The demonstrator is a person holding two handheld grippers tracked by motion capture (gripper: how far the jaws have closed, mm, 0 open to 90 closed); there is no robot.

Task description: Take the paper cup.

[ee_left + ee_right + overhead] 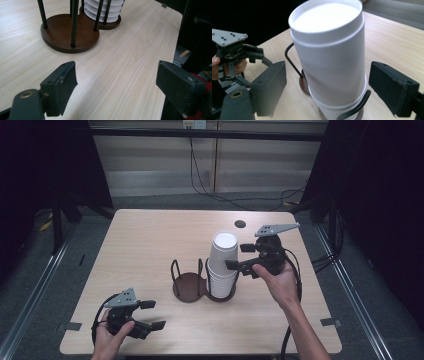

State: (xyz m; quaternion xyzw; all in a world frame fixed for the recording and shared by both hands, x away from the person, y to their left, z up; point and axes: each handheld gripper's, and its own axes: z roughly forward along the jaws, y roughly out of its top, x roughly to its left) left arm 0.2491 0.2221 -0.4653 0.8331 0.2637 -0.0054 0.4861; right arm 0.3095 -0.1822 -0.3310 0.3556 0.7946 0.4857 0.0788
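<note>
Tall stack of white paper cups [223,265] in dark two-ring wooden holder [189,286], right gripper [239,257] released around it, left gripper [152,315] released near-left.

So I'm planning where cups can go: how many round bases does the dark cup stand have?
2: the left base has nothing on it; the right base carries the cup stack.

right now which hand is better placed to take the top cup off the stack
Right. The right gripper already has its fingers either side of the top cup, not yet pressing. The left gripper sits open near the table's front edge, away from the cup holder.
</note>
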